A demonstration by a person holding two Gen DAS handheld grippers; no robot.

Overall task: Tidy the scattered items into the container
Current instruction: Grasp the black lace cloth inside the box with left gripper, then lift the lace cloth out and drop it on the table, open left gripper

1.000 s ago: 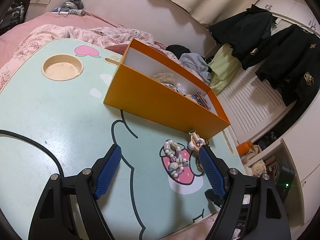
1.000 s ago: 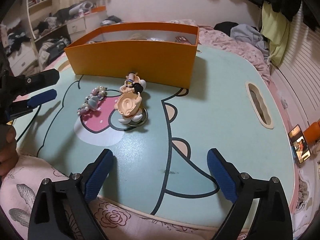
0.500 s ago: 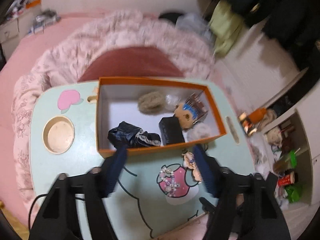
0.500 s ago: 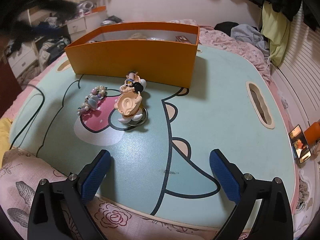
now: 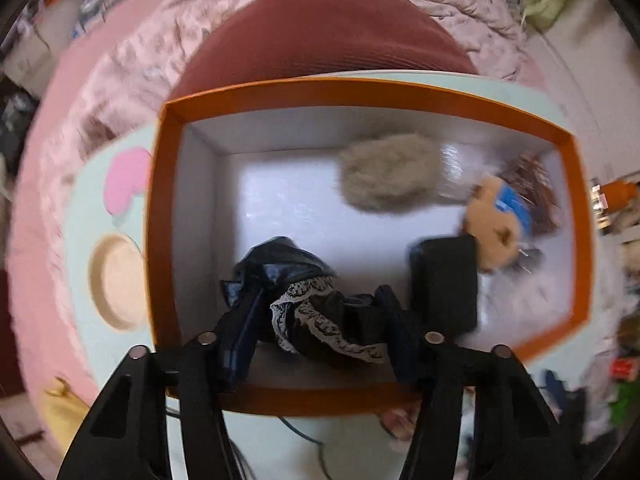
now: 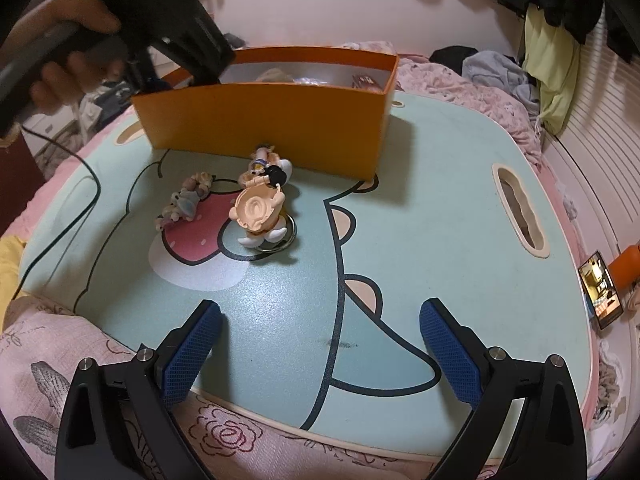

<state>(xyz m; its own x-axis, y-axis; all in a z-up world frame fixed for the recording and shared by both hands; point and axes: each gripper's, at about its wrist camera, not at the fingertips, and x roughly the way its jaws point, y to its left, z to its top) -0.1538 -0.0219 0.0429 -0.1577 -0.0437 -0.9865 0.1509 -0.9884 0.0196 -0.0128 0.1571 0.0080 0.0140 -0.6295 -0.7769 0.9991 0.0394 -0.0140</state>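
Note:
The orange box (image 5: 160, 216) stands on the mint cartoon table; it also shows in the right wrist view (image 6: 280, 132). My left gripper (image 5: 316, 320) points down into the box, its fingers either side of a black lace-trimmed cloth (image 5: 320, 320) lying inside; the view is blurred. Whether it grips the cloth is unclear. The box also holds a grey fuzzy pouch (image 5: 386, 178), a black case (image 5: 444, 280) and a bear toy (image 5: 496, 224). A cartoon figurine keychain (image 6: 260, 212) and a bead bracelet (image 6: 186, 202) lie on the table before the box. My right gripper (image 6: 320, 352) is open and empty over the table's near edge.
A hand holds the left gripper's body (image 6: 168, 20) above the box's left end, with its cable (image 6: 76, 208) trailing over the table. A phone (image 6: 602, 290) lies off the right edge. The table has a cup hole (image 5: 116, 280) and a handle slot (image 6: 520, 210). Bedding surrounds the table.
My left gripper rose from the table beside the bracelet, swung over the orange box and dropped into it around the black cloth. My right gripper has barely moved.

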